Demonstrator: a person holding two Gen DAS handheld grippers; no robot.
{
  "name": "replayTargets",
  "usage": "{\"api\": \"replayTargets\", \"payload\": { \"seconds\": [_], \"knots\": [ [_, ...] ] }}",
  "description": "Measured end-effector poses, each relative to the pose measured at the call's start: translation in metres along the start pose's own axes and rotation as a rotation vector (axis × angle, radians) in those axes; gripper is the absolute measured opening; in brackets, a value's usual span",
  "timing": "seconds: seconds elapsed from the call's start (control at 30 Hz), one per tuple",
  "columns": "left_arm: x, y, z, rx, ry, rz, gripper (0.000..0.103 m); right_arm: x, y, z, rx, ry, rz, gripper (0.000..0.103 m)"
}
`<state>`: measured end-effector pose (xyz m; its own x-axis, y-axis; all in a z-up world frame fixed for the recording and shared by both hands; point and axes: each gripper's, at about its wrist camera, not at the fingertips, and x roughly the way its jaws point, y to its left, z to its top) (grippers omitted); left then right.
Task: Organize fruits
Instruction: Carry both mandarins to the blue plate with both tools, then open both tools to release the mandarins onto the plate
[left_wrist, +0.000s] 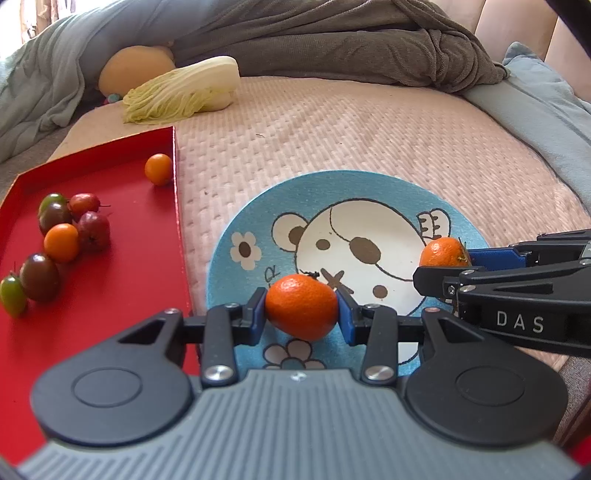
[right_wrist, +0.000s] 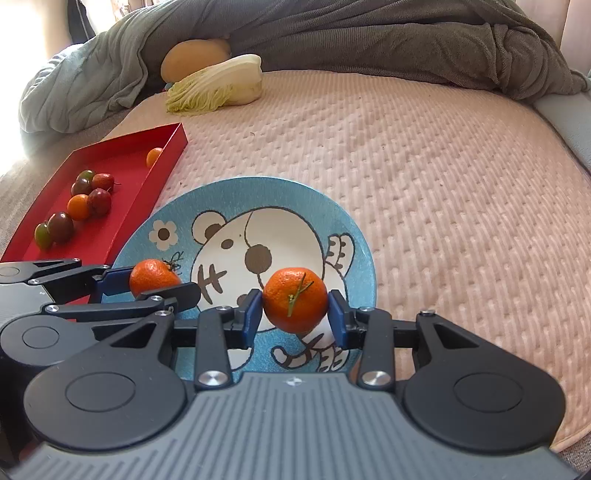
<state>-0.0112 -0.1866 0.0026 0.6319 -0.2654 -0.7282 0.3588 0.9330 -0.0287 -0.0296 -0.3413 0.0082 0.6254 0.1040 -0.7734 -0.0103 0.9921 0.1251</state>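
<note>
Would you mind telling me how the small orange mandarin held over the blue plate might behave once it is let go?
The small orange mandarin in the left gripper is rounded, so it would probably roll on the blue cartoon-bear plate. Its peel looks soft and dimpled, so the blue fingers likely grip without slipping, though hard squeezing might bruise it. It seems light for its size.

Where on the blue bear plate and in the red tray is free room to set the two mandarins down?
The round blue bear plate is bare across its middle and far rim. The red rectangular tray has open floor along its right wall, between the lone small orange fruit and the near edge. Its left side is crowded by the cluster of small tomatoes.
</note>
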Motion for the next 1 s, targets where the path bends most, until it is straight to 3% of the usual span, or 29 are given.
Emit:
{"api": "replayTargets", "payload": {
  "seconds": [0.43, 0.57, 0.67, 1.0],
  "knots": [
    [0.000, 0.001, 0.000, 0.000, 0.004, -0.005, 0.044, 0.006, 0.002, 0.001, 0.000, 0.004, -0.017, 0.045],
    [-0.004, 0.003, 0.000, -0.002, 0.006, -0.001, 0.043, 0.001, 0.002, 0.004, 0.016, -0.018, -0.027, 0.055],
    [-0.009, 0.004, -0.001, 0.002, 0.002, 0.007, 0.043, -0.007, 0.003, 0.008, 0.028, -0.051, -0.020, 0.079],
    [-0.042, 0.000, 0.001, 0.018, -0.041, 0.003, 0.043, -0.026, 0.016, 0.017, 0.018, -0.100, -0.001, 0.082]
  ]
}}
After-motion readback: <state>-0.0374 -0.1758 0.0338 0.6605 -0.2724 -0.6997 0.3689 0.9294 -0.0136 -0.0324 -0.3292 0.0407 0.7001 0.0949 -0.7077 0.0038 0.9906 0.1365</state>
